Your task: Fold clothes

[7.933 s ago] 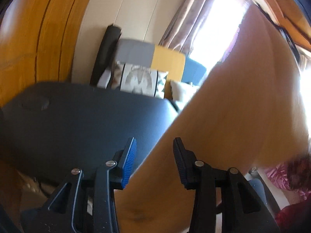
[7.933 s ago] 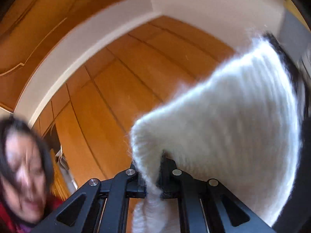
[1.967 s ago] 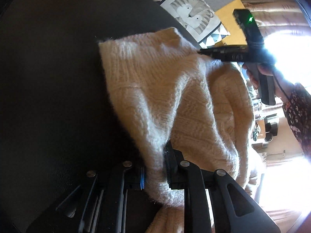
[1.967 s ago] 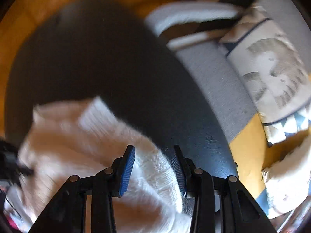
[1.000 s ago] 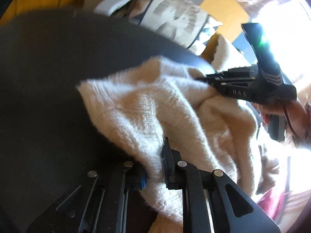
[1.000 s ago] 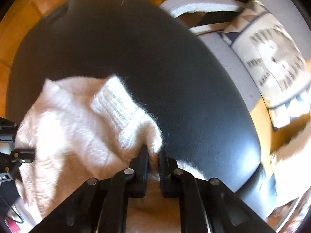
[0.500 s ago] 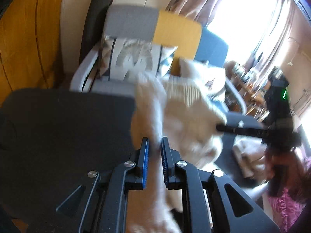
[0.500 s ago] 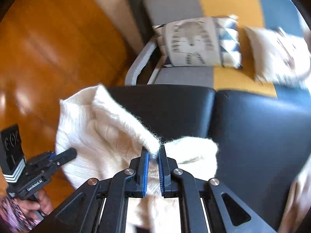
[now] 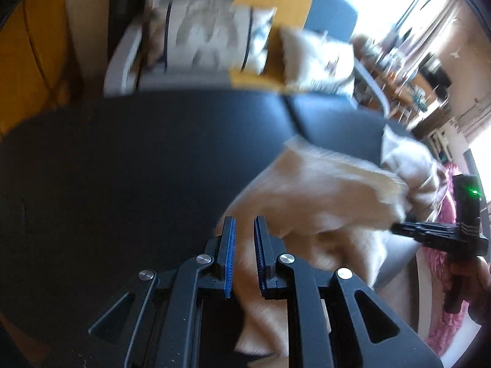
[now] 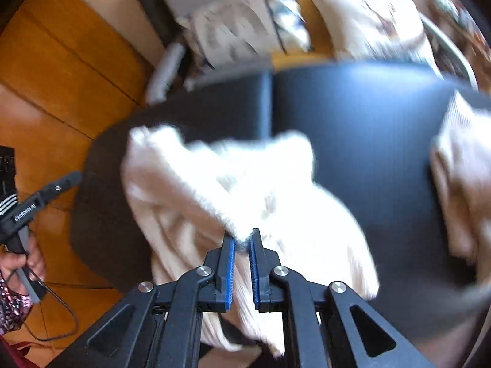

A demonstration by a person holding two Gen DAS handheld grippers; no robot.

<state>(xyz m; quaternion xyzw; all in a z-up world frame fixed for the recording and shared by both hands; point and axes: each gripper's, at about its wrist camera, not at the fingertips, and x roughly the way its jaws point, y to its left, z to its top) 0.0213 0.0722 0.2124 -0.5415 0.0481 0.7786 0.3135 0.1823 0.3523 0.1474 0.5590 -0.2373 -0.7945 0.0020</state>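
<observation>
Half a second ago both our grippers pinched the cream sweater (image 9: 322, 196) tightly; now it has dropped onto the black table (image 9: 138, 159) and the pads have eased. In the left wrist view, our left gripper (image 9: 244, 239) has its blue pads slightly apart with blurred knit between them, while the right gripper (image 9: 399, 228) reaches the sweater's far edge. In the right wrist view, our right gripper's pads (image 10: 228, 260) stand a little apart, a fuzzy fold at their tips; another pale garment (image 10: 460, 178) lies well apart
</observation>
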